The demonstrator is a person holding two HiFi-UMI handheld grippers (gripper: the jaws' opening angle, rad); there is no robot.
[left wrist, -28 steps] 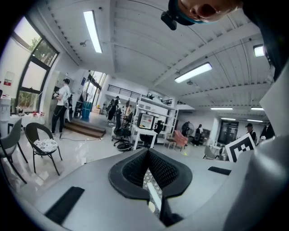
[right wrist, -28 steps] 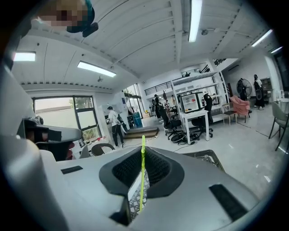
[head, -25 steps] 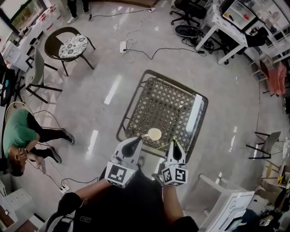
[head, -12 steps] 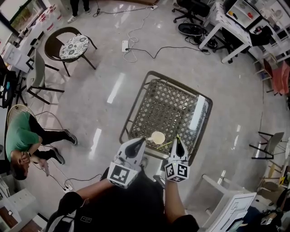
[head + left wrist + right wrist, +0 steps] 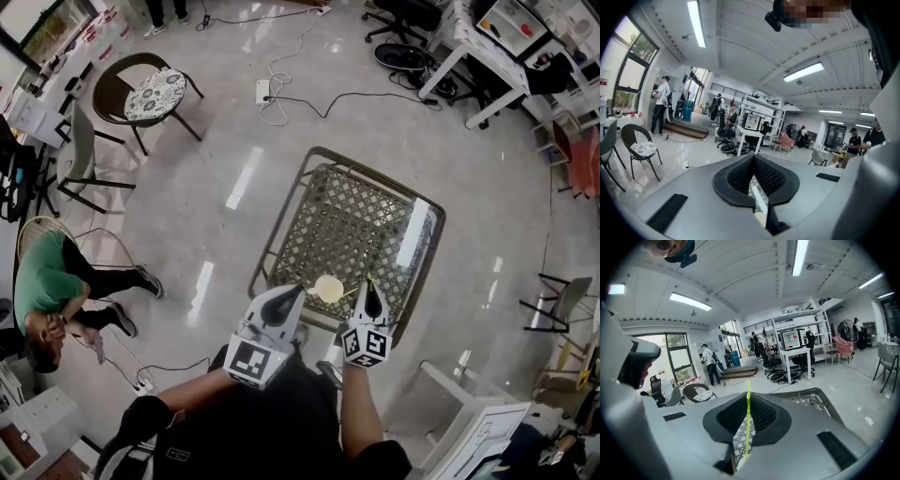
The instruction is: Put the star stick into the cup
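Observation:
In the head view my left gripper (image 5: 292,296) is shut on the wall of a cream paper cup (image 5: 328,288), held just above the near edge of a brown lattice table (image 5: 352,220). The cup's wall (image 5: 759,207) shows pinched between the jaws in the left gripper view. My right gripper (image 5: 368,298) is close to the cup's right side and shut on a thin yellow-green star stick (image 5: 352,292). The stick (image 5: 748,420) runs up between the jaws in the right gripper view; its star end is not visible. The stick's lower end lies beside the cup's rim.
The lattice table stands on a shiny floor with cables (image 5: 281,103). A round-seated chair (image 5: 150,94) is at the far left, and a person in green (image 5: 42,281) crouches at the left. White desks (image 5: 487,56) and office chairs stand at the far right.
Both grippers have drifted slightly right and closer together. The cup and the stick's lower end are now nearer each other over the table's near edge.

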